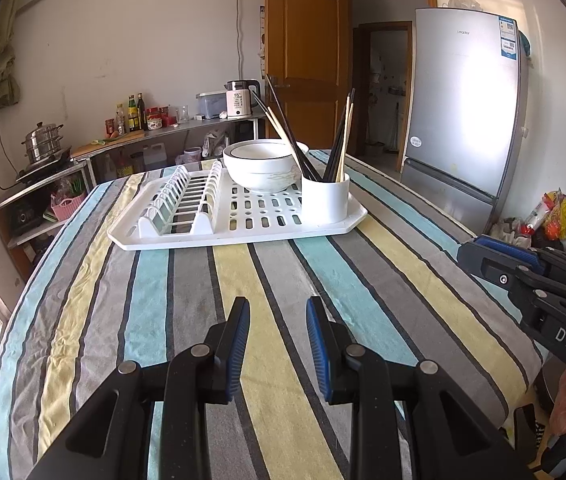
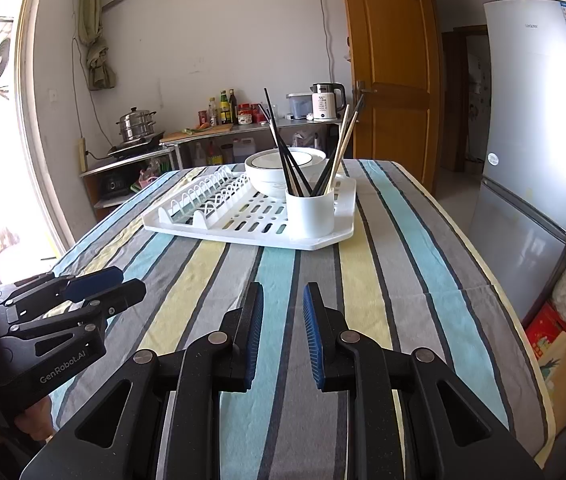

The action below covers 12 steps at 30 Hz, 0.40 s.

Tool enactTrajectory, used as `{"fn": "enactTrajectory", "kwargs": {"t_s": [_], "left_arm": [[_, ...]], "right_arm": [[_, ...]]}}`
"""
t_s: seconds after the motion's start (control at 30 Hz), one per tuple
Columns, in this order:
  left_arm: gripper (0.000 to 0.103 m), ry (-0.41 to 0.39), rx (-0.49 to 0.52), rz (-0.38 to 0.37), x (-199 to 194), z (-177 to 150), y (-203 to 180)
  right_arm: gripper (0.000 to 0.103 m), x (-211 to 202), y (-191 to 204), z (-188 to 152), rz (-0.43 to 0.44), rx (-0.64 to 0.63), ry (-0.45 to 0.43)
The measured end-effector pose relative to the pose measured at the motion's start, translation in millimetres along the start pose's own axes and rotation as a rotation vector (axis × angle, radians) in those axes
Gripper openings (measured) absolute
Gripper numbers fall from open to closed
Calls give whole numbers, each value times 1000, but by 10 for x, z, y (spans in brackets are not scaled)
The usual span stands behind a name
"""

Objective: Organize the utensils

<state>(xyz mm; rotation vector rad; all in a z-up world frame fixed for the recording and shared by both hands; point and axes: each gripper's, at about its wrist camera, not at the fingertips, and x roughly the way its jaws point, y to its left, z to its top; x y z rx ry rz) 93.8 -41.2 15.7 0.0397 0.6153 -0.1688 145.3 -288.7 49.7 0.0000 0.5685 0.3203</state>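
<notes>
Both grippers hang low over the near end of the table, nothing between their fingers. Left gripper (image 1: 278, 308) has its ribbed blue pads parted with a striped gap showing; right gripper (image 2: 283, 294) is parted a little narrower, likewise holding nothing. Farther down the tablecloth (image 2: 395, 280), a soft weave of grey, teal and pale yellow stripes, sits a white plastic drying rack (image 1: 243, 232) with slotted holes and a row of upright plate dividers. On its right corner stands a smooth white cylindrical holder (image 1: 325, 199), dark and pale chopsticks (image 1: 343, 136) fanning out of it, their lower ends hidden inside. White bowls (image 1: 261, 170) are stacked just behind; how many I can't make out.
</notes>
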Motion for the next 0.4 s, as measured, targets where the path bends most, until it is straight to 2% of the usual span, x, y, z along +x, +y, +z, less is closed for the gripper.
{"fn": "enactTrajectory", "kwargs": {"t_s": [0.4], "left_arm": [[29, 23, 0, -14, 57, -45, -20]], "right_arm": [[21, 4, 1, -31, -2, 2, 7]]}}
